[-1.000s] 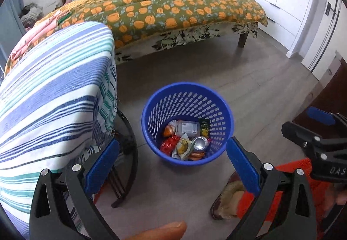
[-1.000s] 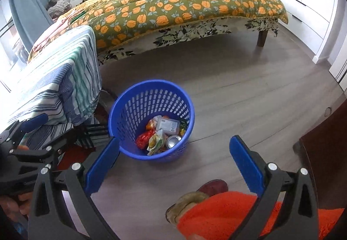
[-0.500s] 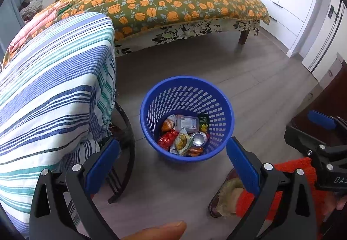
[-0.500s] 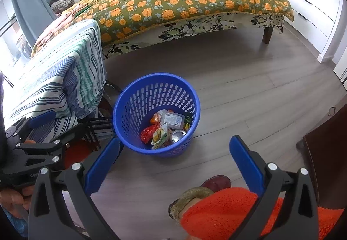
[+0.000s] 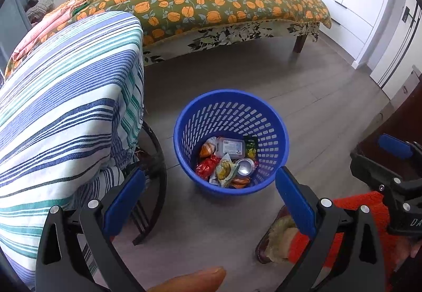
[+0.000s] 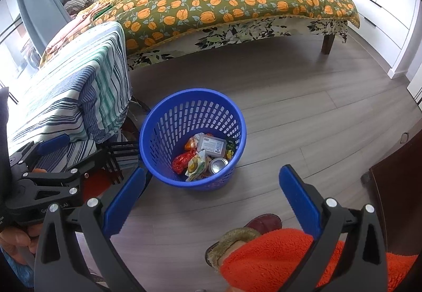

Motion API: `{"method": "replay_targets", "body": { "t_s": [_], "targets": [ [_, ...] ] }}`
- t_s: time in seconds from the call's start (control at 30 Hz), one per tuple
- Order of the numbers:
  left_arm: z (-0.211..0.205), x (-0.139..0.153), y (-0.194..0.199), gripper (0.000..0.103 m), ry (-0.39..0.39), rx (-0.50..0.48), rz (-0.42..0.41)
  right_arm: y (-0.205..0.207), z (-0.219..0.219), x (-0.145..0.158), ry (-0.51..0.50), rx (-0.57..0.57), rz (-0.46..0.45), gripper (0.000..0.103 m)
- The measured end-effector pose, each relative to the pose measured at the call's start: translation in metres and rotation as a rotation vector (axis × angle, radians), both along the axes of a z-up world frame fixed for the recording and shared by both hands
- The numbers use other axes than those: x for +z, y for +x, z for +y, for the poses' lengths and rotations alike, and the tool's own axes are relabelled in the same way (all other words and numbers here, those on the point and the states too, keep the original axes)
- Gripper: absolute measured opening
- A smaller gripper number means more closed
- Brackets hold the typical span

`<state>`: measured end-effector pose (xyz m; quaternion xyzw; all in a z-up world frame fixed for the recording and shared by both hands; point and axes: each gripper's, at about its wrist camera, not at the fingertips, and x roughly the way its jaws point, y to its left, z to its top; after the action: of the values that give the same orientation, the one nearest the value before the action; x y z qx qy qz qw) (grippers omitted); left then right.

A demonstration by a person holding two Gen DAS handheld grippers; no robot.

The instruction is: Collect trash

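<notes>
Both cameras have drifted back a touch from the blue basket [image 5: 231, 142], which stands on the floor [image 6: 303, 117] already holding the trash [image 5: 228, 160], so the left gripper [image 5: 208, 199] and right gripper [image 6: 211, 197] hang with fingers spread wide, empty

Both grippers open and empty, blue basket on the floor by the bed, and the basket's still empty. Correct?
Not quite: the blue basket already holds trash, including a can and wrappers, clear in the left wrist view. Left gripper and right gripper are open and empty.
</notes>
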<state>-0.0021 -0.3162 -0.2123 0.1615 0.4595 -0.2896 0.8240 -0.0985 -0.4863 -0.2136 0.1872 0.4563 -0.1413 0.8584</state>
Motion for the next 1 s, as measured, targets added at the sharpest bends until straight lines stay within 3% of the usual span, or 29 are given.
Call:
{"method": "replay_targets", "body": {
  "t_s": [1.0],
  "targets": [
    [0.0034, -0.0019, 0.0023, 0.098, 0.015, 0.008, 0.0, 0.0041, 0.005, -0.0029, 0.003, 0.026, 0.003, 0.098]
  ]
}}
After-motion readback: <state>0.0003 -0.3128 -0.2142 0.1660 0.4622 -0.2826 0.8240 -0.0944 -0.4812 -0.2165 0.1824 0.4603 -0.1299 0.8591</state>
